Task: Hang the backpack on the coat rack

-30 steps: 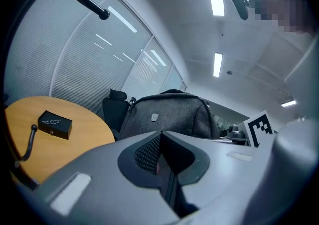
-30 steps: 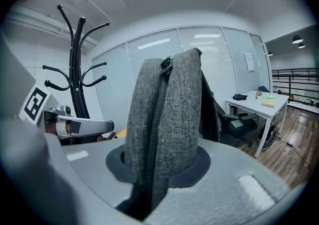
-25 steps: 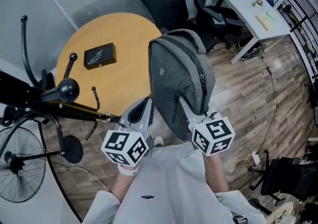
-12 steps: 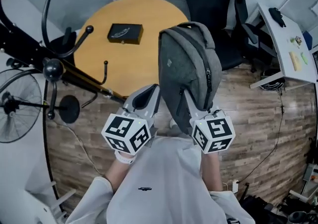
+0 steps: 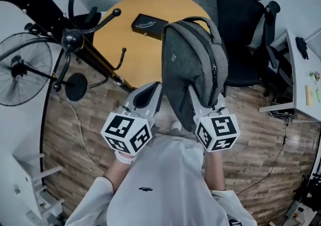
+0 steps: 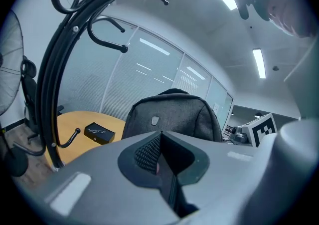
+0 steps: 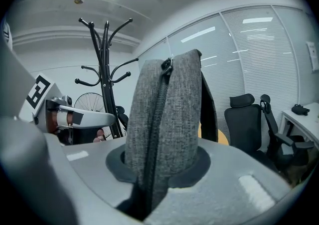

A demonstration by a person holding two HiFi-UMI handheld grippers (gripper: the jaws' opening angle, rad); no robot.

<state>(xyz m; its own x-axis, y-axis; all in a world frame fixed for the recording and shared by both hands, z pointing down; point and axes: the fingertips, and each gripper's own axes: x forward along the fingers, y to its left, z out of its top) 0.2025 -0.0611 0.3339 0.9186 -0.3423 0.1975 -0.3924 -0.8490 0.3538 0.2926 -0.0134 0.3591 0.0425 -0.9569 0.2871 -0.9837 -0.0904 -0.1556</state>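
Out in front of my chest, beside the round table (image 5: 145,49), my right claw (image 5: 203,104) is clamped on the zippered edge of the grey backpack (image 5: 193,62), holding it upright; my left claw (image 5: 145,97) sits just beside it, jaws together on nothing I can see. I judge this the carry: the coat rack (image 5: 72,39) stands well apart to my left, so next the bag's top handle (image 5: 199,19) must reach a hook.

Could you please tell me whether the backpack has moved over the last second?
Yes. Against the table, the backpack has swung left: it was at the table's right edge and now overlaps the box's end.
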